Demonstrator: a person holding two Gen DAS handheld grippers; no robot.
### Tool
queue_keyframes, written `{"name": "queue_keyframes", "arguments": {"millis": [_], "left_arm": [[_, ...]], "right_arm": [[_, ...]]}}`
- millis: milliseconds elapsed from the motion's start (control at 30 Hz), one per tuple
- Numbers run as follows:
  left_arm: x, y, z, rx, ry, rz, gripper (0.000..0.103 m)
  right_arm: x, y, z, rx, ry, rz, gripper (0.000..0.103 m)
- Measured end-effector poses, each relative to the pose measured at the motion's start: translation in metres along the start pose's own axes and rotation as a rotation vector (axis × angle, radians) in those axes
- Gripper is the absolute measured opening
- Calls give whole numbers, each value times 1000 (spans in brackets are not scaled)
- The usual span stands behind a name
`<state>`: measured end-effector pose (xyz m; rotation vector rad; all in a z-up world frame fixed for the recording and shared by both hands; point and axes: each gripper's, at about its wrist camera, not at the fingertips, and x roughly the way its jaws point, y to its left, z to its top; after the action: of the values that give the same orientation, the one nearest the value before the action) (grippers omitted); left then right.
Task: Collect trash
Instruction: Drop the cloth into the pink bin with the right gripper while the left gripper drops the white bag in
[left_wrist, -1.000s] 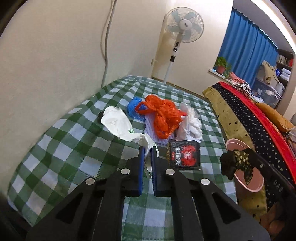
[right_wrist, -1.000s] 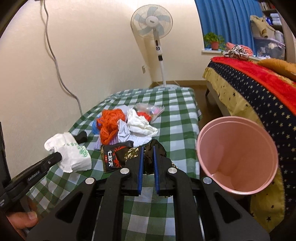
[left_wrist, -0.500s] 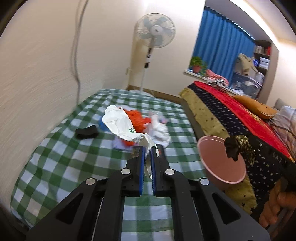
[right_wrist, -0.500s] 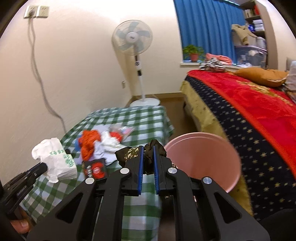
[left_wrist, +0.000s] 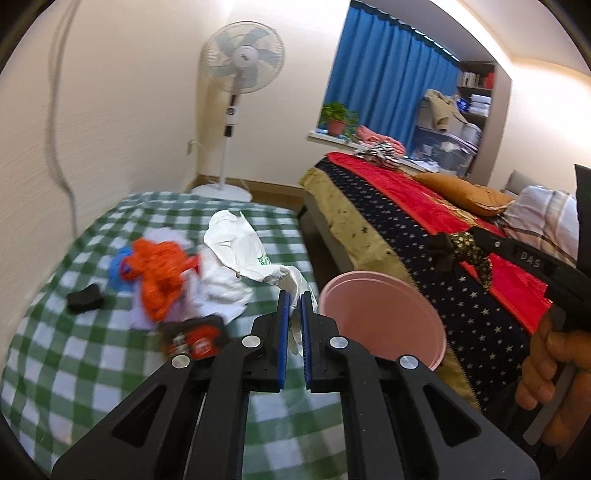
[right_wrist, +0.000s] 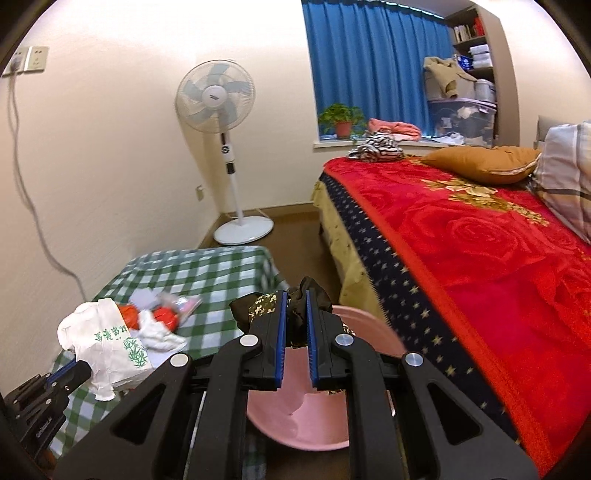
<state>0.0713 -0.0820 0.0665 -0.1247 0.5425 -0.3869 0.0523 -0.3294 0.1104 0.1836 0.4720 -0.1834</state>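
Jaws of both grippers stay out of it: left gripper (left_wrist: 293, 297) clamps a white bag (left_wrist: 236, 247), right gripper (right_wrist: 295, 301) a dark wrapper (right_wrist: 258, 304), above the pink bin (right_wrist: 295, 424).

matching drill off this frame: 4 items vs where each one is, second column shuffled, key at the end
Items:
1. white plastic bag
2. black-and-gold wrapper
3. orange bag
4. pink bin

Places:
A. on the checked cloth
B. between the left gripper fingers
C. beside the bed, past the cloth's edge
D. between the right gripper fingers

Pairs: 1-B, 2-D, 3-A, 4-C
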Motion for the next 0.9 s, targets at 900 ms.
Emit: {"name": "queue_keyframes", "arguments": {"millis": [900], "left_arm": [[118,-71,1,107,120,-162,6]], "right_arm": [[53,-39,-11,108,36,-119,10]]}}
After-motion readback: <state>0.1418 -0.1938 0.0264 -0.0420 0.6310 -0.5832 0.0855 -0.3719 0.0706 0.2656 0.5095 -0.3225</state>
